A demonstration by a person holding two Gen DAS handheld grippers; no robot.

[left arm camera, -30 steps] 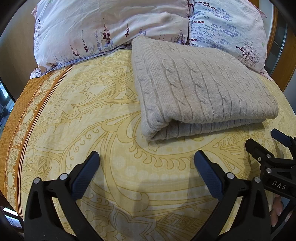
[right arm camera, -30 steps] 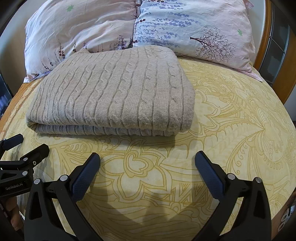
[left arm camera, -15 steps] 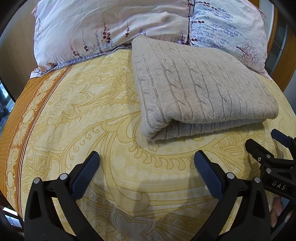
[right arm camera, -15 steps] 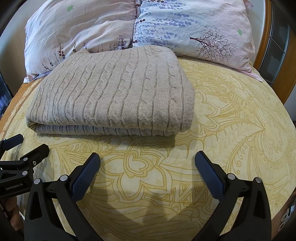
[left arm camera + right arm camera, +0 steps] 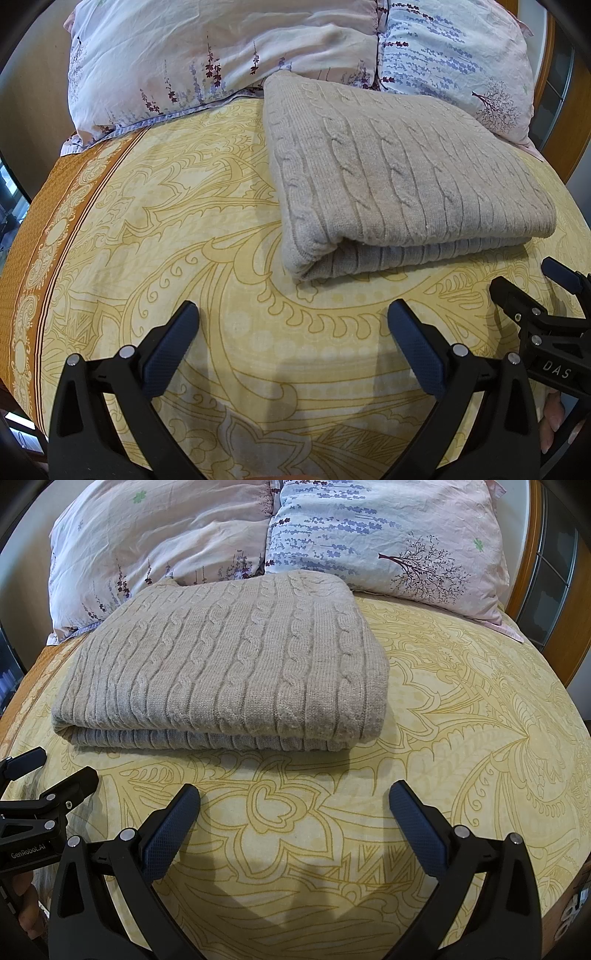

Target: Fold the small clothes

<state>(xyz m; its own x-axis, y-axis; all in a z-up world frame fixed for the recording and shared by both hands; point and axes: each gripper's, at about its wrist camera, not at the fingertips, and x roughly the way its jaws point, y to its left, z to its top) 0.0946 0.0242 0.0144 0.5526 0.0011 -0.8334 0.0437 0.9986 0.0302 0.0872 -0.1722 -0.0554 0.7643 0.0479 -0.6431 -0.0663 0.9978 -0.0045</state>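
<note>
Sweater: a beige cable-knit sweater [image 5: 402, 177] is seen folded into a flat rectangle on the yellow patterned bedspread [image 5: 184, 229], its far edge touching the pillows.
Left gripper: the left gripper [image 5: 291, 332] is held spread wide above bare bedspread, nothing between its blue pads [image 5: 168, 354]; the sweater lies beyond it, to the far right.
Right gripper: the right gripper [image 5: 293, 812] is likewise parted and empty, just short of the sweater's near folded edge.
Left view only: the orange border [image 5: 33, 236] of the bedspread at the left side, and the rolled fold at the sweater's near left corner, are shown here.
Right view only: the sweater's right edge, the open bedspread to its right, and a wooden headboard [image 5: 524, 568] at the far right are shown; what lies behind the glass panel beside it cannot be made out.
Pillows: two floral pillows [image 5: 388, 528] are propped at the far end.
Change: against the earlier frames, nothing is seen to have shifted; both grippers and the sweater are placed as before.
</note>
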